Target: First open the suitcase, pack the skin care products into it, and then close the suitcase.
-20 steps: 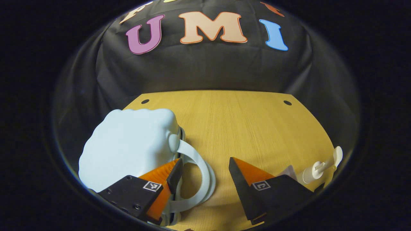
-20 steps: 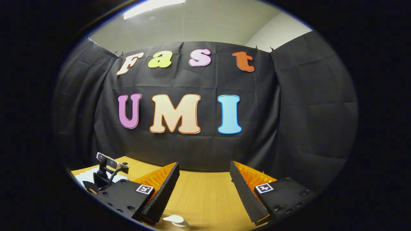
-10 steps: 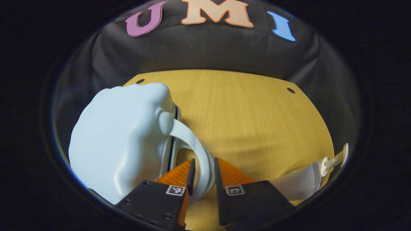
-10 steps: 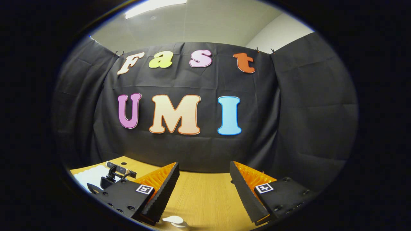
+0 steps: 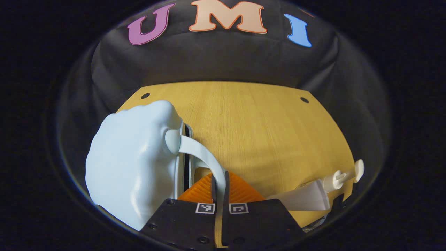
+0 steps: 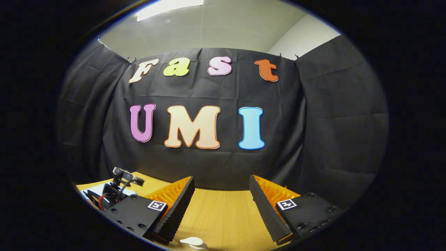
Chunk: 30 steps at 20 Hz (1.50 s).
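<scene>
suitcase (image 5: 134, 162), pale blue lumpy plastic shell, lies shut at near left of the wooden table (image 5: 251, 125), left gripper (image 5: 219, 183) pinching its curved handle (image 5: 205, 157) likely for lid leverage, white pump tube (image 5: 310, 197) lying near right, right gripper (image 6: 220, 202) spread, idle.

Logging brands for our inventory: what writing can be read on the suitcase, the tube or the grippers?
On the suitcase: no writing shows.
On the tube: no print readable.
On the left gripper and the right gripper: square code tags, no words or numbers.
</scene>
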Available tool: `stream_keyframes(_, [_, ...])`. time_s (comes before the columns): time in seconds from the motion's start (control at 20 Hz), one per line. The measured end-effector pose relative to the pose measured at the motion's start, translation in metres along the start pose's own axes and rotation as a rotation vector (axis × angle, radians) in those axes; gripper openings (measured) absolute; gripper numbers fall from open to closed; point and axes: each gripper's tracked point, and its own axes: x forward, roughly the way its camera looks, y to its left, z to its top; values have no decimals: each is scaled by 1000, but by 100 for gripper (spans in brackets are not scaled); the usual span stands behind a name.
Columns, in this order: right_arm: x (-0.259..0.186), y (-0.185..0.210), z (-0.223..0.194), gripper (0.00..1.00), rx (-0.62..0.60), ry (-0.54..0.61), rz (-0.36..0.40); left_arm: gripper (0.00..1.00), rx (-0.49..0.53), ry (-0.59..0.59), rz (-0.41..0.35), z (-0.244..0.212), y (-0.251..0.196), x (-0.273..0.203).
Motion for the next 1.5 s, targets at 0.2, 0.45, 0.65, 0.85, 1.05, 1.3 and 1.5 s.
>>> stream_keyframes(0.2, [3,10,2,99,17,-7,18,0,-22,-46,-17,29,8,-23])
stream_keyframes(0.45, [3,19,4,99,37,-16,35,0,28,-129,-1,67,34,-59])
stream_keyframes(0.65, [6,36,6,99,39,-25,54,0,9,-201,8,94,67,-92])
stream_keyframes(0.85, [6,59,8,100,49,-30,71,0,33,-268,62,113,109,-116])
stream_keyframes(1.05, [5,82,11,100,50,-45,82,0,38,-310,102,127,145,-134])
stream_keyframes(1.3, [9,113,10,99,64,-52,81,0,40,-347,154,139,199,-150])
stream_keyframes(1.5, [12,138,17,100,66,-73,76,0,38,-367,208,147,250,-157])
